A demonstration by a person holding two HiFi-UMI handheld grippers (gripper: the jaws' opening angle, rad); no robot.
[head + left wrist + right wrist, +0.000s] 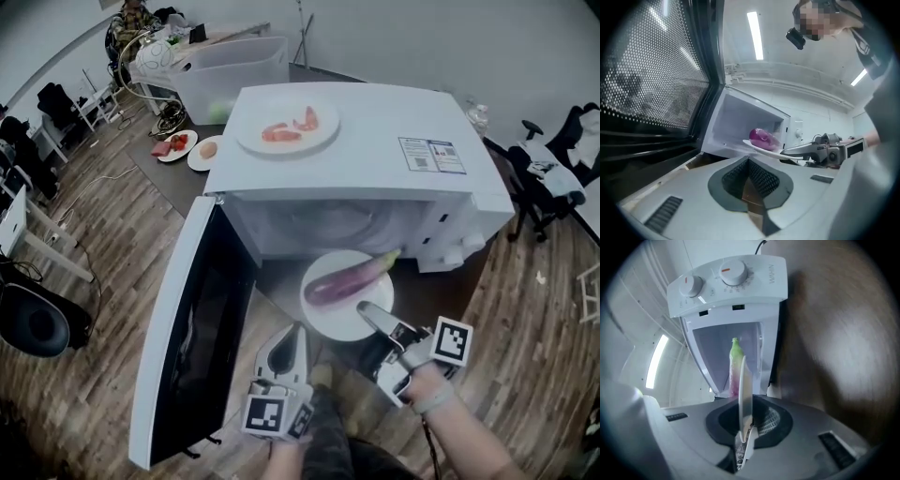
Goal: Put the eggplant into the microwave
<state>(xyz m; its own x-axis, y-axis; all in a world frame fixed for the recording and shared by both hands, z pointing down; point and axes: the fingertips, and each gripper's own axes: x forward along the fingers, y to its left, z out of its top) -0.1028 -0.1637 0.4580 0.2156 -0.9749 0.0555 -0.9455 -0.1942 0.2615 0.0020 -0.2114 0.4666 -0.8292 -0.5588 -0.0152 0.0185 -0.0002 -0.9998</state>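
One purple, green-stemmed eggplant (349,277) rides a white plate (330,323) pinched by right tool (364,309).

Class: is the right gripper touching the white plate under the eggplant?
Touching. In the right gripper view, the right gripper clamps the white plate edge-on between its jaws.

left tongs (292,336), right tongs (366,309): grey | marker cubes (452,339): black-white squares

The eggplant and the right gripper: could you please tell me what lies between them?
Only a bare strip of the white plate: the right gripper clamps its near rim and the eggplant lies further in, as the head view shows.
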